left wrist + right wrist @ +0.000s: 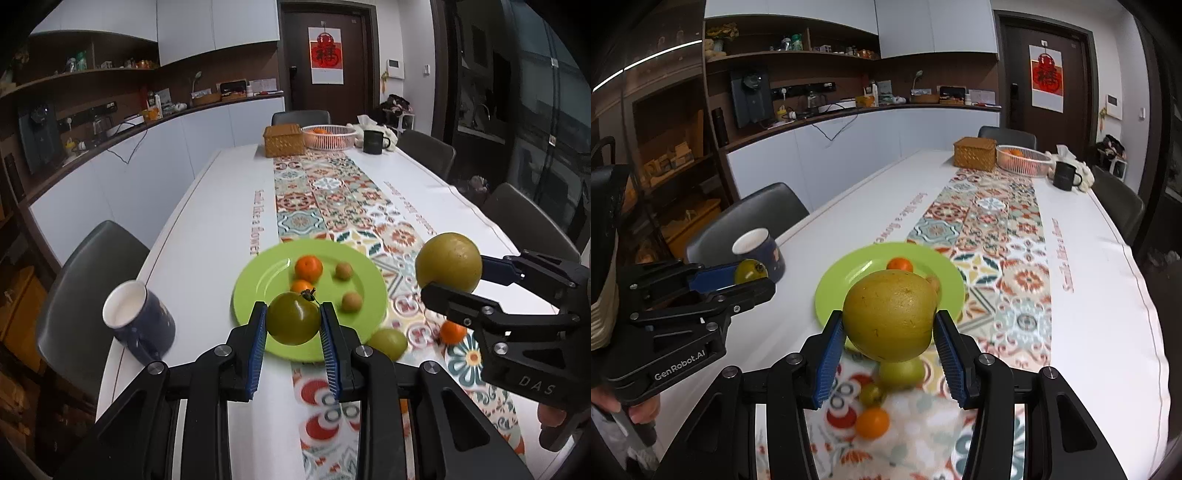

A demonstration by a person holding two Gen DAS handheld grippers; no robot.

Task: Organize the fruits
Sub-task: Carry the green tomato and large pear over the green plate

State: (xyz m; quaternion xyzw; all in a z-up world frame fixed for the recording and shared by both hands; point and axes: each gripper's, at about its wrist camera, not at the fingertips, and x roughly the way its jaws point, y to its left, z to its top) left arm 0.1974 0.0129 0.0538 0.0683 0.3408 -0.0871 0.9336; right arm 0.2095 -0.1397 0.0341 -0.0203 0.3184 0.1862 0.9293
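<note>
Two fruits are held aloft above the surface [207, 229]: the large yellow-green citrus [892, 314], probably heavy and firm-skinned, is clamped across its widest girth in the right tongs [890, 354]. The smaller green tomato [293, 318], judged soft and easily bruised, is pinched at its sides by the left tongs [293, 354], before the green plate [258, 280].

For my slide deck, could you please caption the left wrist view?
Left gripper grips a small green tomato above a lime-green round plate of small fruits; right gripper holds a large yellow-green citrus.
</note>
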